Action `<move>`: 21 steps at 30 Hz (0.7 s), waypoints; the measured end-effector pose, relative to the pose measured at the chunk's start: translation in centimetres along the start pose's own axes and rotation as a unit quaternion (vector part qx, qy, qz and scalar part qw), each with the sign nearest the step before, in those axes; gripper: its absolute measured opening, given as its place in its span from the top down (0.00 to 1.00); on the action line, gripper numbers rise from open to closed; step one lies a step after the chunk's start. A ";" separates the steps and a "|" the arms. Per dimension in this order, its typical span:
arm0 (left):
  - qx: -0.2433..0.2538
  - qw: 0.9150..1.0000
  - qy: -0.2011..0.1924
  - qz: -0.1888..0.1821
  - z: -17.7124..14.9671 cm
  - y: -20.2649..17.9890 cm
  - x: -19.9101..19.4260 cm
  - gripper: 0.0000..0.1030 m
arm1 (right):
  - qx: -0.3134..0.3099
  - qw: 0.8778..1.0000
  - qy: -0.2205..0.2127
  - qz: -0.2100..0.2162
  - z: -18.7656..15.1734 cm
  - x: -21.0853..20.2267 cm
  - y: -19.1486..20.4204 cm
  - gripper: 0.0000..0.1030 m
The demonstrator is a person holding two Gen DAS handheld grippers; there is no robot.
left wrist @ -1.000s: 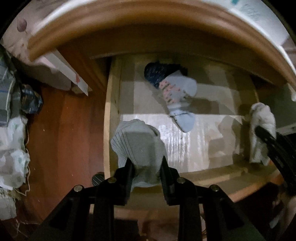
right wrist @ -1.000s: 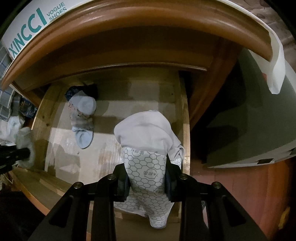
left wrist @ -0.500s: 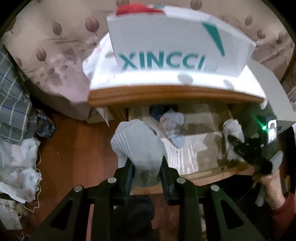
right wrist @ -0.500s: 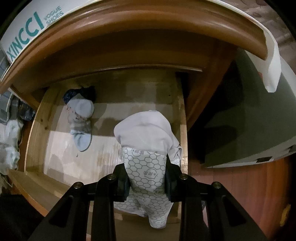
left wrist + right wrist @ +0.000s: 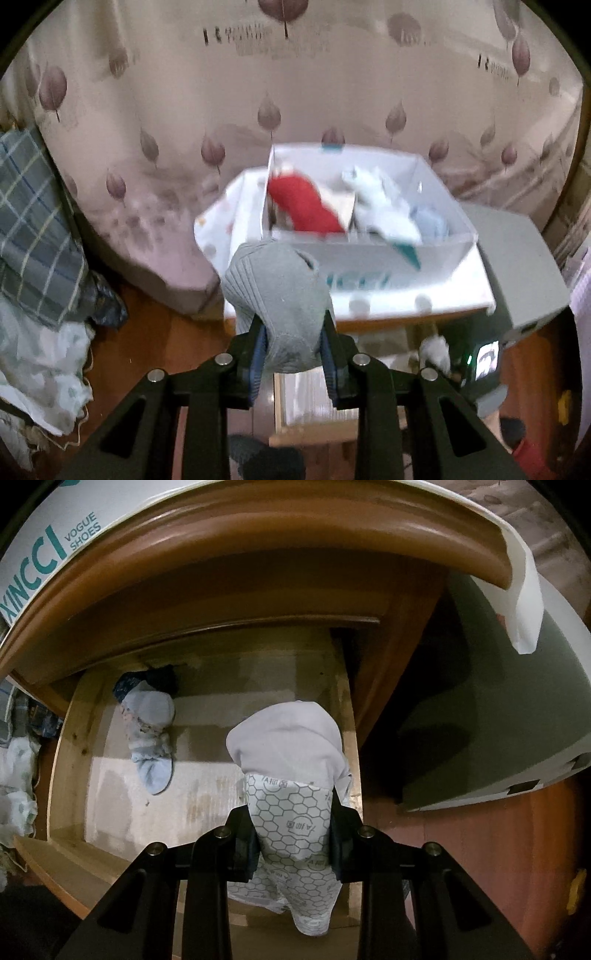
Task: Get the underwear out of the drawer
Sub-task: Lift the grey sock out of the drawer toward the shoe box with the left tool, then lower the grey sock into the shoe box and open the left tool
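Our left gripper [image 5: 293, 352] clamps gray underwear [image 5: 277, 295] aimed at the box [image 5: 369, 236]; our right gripper [image 5: 293, 843] pinches white underwear [image 5: 291, 775] above the drawer [image 5: 70, 731].

Left wrist view: motion blur over the white box [image 5: 369, 258]; its teal lettering is unreadable. Contents blurred: a red item [image 5: 306, 206] and pale cloths [image 5: 384, 210], kinds not identifiable. The grey garment [image 5: 280, 295] hides the inner faces of the fingers [image 5: 255, 354] and part of the box front. The drawer [image 5: 314, 402] is mostly covered by the gripper body.

Right wrist view: the box label [image 5: 44, 554] is cut off at the frame edge. The white patterned garment [image 5: 291, 812] hides the drawer's right front corner. The dark item [image 5: 151, 679] under the pale sock [image 5: 151, 738] is too shadowed to identify.
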State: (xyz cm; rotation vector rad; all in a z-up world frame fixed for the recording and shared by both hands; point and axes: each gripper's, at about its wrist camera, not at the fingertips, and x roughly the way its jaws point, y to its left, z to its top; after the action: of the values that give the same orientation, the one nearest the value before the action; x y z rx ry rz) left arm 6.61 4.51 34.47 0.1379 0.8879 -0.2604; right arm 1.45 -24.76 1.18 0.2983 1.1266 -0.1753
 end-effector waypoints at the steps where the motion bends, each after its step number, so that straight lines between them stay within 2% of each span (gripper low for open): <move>1: -0.003 1.000 -0.006 0.000 0.9 0.0 -0.2 0.74 | 0.000 1.000 0.002 0.001 0.0 0.1 0.0 0.74; 6: 0.001 1.000 -0.020 -0.011 5.7 -1.0 0.4 0.74 | 0.002 1.000 0.004 0.005 0.1 0.2 -0.2 0.74; 11: 0.002 0.999 -0.016 -0.051 8.8 -2.2 2.7 0.74 | 0.002 1.000 0.002 0.002 0.0 0.1 -0.1 0.74; 18: 0.007 0.996 0.007 -0.089 10.2 -4.1 6.7 0.74 | 0.001 1.000 0.002 0.000 0.0 0.1 -0.1 0.74; 21: 0.019 0.996 0.005 -0.085 10.6 -4.9 7.8 0.74 | -0.001 1.000 0.003 -0.001 0.0 0.2 -0.1 0.74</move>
State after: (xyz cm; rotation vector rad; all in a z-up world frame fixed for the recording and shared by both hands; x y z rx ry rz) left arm 17.86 -3.93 34.93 0.0993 0.9060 -0.4362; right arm 1.48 -24.89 0.99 0.2962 1.1333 -0.1753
